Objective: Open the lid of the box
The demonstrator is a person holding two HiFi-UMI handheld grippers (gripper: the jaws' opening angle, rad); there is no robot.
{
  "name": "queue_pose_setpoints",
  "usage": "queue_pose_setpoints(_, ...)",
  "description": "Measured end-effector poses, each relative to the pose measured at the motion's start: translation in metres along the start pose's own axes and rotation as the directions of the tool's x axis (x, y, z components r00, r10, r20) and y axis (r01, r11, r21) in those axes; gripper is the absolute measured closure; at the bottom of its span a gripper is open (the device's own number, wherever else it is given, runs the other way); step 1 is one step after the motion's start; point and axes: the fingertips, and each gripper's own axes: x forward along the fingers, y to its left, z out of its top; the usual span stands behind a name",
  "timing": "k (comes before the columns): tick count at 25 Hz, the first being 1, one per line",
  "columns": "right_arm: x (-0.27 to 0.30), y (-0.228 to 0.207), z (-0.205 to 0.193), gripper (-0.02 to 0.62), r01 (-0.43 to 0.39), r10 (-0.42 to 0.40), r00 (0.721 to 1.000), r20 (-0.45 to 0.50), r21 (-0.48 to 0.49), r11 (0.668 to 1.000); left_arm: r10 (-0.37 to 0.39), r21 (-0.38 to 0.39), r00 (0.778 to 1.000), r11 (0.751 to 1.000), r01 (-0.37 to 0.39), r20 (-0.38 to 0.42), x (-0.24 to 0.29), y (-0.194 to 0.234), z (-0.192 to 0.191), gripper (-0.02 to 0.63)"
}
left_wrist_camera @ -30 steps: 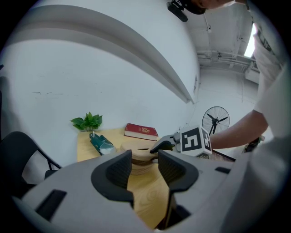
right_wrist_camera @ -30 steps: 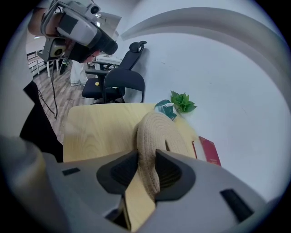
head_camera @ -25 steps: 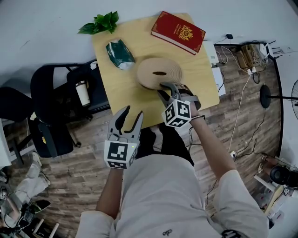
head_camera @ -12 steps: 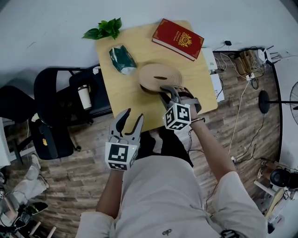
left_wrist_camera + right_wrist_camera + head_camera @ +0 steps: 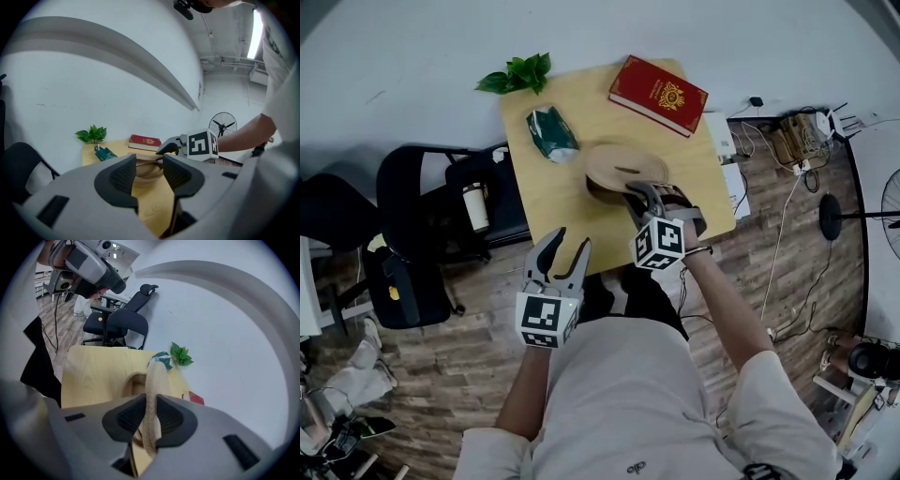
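A round, pale wooden box point(image 5: 602, 191) stands in the middle of the light wooden table point(image 5: 553, 202). Its lid point(image 5: 623, 164) is tilted up at the near edge, with a dark gap under it. My right gripper point(image 5: 639, 192) has the lid's near rim between its jaws, which are closing on it. In the right gripper view the lid point(image 5: 157, 376) stands edge-on between the pads of the right gripper point(image 5: 150, 411), and the box body point(image 5: 133, 383) lies beyond. My left gripper point(image 5: 570, 242) hangs open and holds nothing, off the table's near edge. The left gripper view shows the left gripper point(image 5: 149, 161) open.
A red book point(image 5: 658, 94) lies at the table's far right. A green packet point(image 5: 551, 134) lies left of the box, and a leafy plant point(image 5: 516, 73) sits at the far left corner. A black office chair point(image 5: 422, 234) with a bottle point(image 5: 475, 206) stands left of the table.
The right gripper's jaws have come in on the lid's near rim. The lid lay flat on the box and is now raised at that edge. The left gripper has hardly moved.
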Motion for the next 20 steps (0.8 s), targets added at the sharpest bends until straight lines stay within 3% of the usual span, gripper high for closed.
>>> queue_pose_setpoints(20, -0.015, -0.045, 0.002, 0.529, 0.098, -0.098, 0.995, 0.022, 0.004, 0.995, 0.049, 0.01, 0.999, 0.999, -0.049, 0.009, -0.008, -0.001, 0.009, 0.431)
